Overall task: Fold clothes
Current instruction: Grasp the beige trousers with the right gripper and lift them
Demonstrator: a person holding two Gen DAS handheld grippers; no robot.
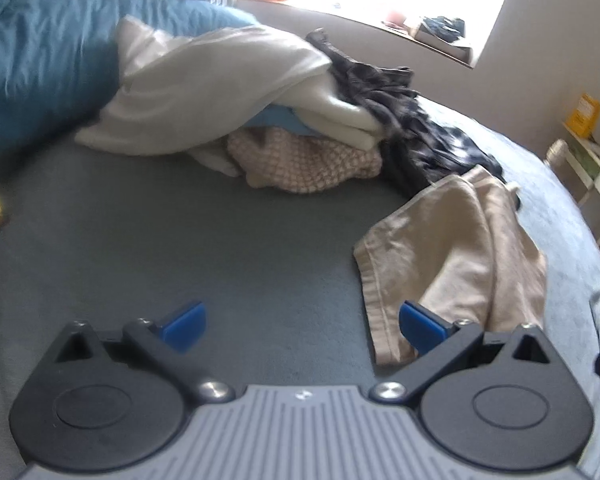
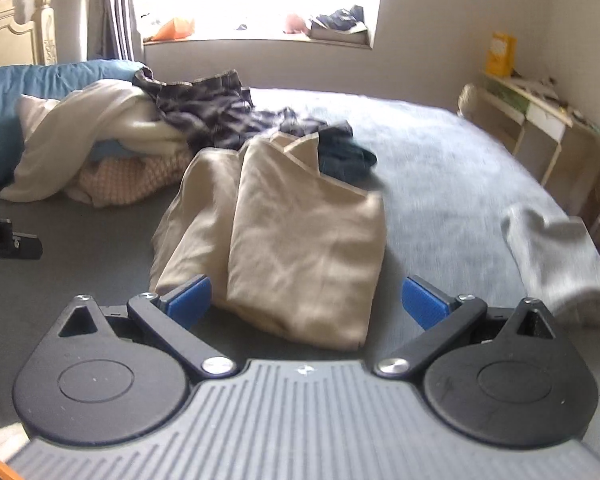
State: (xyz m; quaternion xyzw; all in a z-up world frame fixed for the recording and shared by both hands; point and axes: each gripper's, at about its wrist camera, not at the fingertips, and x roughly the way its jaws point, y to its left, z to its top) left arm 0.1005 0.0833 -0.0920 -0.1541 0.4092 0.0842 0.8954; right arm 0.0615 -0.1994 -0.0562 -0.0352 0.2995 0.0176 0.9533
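Beige garment [image 2: 296, 236] is seen crumpled mid-bed, w/ 2 grippers — left gripper [image 1: 302, 326], right gripper [image 2: 306, 300] — spread wide, nothing held. Judged soft, light, floppy; best pinched at hem corners.

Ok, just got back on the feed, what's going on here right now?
A person is folding laundry on a bed with two handheld grippers. Both the left gripper and the right gripper are open and hold nothing. The beige garment lies roughly folded just ahead of the right gripper. An unsorted pile of clothes waits behind it, and a light grey piece lies off to the right.
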